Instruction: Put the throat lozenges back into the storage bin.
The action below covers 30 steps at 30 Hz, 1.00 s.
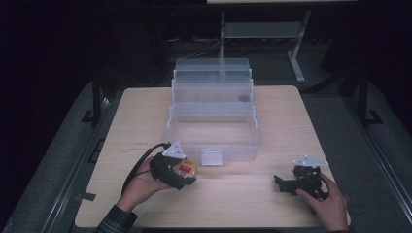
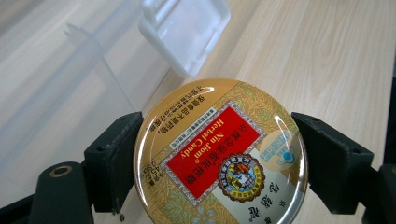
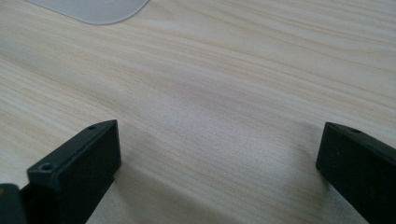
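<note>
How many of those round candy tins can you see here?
1. The candy tin is clamped between the fingers of the left gripper, near the front of the clear plastic box. A small dark thing lies in the box; more tins could be hidden.

A pale wooden table (image 1: 272,204) with rounded corners stands on dark grey floor (image 1: 63,160). Behind it, a grey metal frame stand (image 1: 296,53) rises in a very dark room; light falls on the tabletop.
</note>
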Tool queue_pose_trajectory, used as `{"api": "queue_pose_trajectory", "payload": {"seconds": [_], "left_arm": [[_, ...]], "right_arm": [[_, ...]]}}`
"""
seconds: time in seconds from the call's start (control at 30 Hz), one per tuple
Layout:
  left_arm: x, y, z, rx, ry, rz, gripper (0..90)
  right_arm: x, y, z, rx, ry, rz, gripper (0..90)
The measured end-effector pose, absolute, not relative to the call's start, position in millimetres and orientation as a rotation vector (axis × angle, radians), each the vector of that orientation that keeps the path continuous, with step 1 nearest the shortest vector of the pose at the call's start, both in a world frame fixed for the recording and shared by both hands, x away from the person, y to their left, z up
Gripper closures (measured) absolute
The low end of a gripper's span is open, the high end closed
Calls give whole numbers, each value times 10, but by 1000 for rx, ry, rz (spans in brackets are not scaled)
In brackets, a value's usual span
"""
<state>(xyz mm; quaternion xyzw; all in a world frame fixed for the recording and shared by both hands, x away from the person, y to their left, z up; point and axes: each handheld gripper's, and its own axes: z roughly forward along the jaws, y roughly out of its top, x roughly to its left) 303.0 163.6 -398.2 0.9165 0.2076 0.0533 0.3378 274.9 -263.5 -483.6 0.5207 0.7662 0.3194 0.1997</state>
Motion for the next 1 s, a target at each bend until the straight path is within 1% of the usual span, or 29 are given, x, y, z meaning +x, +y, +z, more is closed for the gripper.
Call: {"api": "queue_pose_trajectory", "payload": {"seconds": [0.2, 1.0], "left_arm": [[3057, 1622, -3862, 2377, 527, 140, 195], [3172, 1655, -3635, 2354, 552, 143, 195]], "right_arm": [[2749, -2634, -4837, 1456, 2142, 893, 0], [2749, -2634, -4836, 1457, 2142, 893, 0]]}}
